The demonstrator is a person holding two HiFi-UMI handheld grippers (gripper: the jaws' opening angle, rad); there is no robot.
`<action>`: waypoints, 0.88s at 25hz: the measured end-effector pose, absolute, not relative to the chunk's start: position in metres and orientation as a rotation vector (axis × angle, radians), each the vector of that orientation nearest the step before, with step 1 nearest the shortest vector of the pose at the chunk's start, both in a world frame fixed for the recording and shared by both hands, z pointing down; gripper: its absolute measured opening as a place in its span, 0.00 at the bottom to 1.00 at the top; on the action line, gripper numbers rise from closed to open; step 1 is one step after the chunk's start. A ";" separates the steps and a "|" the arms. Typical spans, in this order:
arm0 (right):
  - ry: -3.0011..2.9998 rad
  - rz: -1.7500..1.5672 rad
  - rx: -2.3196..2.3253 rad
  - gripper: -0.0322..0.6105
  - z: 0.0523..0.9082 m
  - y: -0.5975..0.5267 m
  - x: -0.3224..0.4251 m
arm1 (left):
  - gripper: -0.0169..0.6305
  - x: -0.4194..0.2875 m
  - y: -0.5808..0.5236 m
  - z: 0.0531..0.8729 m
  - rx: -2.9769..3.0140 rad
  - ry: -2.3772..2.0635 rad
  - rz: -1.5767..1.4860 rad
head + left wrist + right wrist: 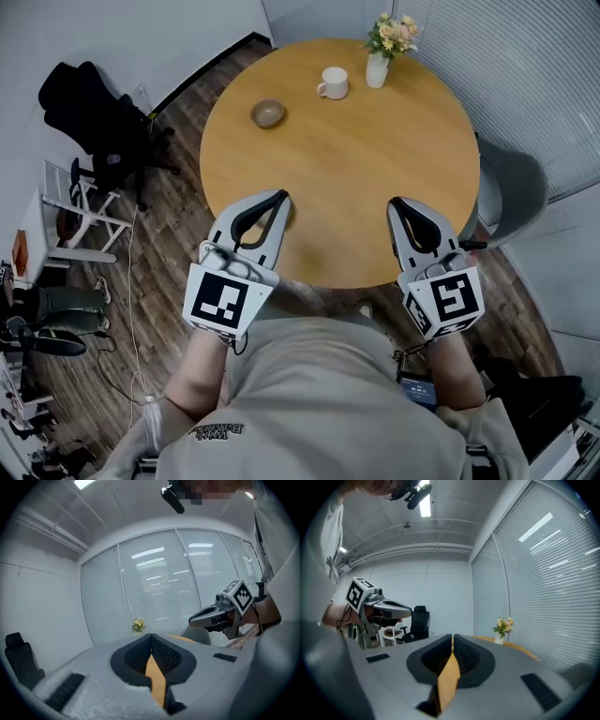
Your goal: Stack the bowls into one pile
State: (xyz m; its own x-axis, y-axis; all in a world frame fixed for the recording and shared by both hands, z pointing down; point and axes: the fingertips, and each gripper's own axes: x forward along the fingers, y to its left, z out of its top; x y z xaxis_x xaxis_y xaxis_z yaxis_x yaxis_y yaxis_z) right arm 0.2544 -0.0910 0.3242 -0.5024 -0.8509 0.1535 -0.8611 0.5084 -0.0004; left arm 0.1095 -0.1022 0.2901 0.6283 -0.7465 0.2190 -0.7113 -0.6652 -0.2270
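A single small tan bowl (268,113) stands upright on the round wooden table (347,178), at its far left. I see no other bowl. My left gripper (282,196) hovers over the table's near edge, shut and empty, well short of the bowl. Level with it on the right, my right gripper (396,202) is also shut and empty. In the left gripper view the jaws (151,635) meet at their tips, with only table showing through the hollow behind them. The right gripper view shows its jaws (452,636) the same way.
A white mug (333,82) and a white vase of flowers (379,58) stand at the table's far side. A black office chair (94,112) and a white rack (86,211) stand on the floor at left. A grey chair (511,187) is tucked at the table's right.
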 end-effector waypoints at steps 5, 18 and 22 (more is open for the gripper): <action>-2.558 0.114 1.500 0.11 0.315 -0.115 0.195 | 0.05 0.041 -0.135 0.289 -2.762 1.239 -0.434; -2.443 0.070 1.530 0.11 0.295 -0.176 0.004 | 0.05 -0.143 -0.202 0.300 -2.872 1.137 -0.364; -2.395 0.053 1.600 0.11 0.281 -0.178 -0.054 | 0.05 -0.190 -0.210 0.296 -2.905 1.010 -0.357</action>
State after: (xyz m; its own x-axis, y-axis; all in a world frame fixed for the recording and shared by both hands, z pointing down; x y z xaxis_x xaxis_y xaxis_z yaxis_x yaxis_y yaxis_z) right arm -0.0541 -0.1779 0.2808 -0.3593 -0.9032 0.2346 -0.9128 0.3925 0.1131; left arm -0.1899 -0.2104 0.2958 0.7606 -0.6172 0.2015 -0.6067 -0.7861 -0.1178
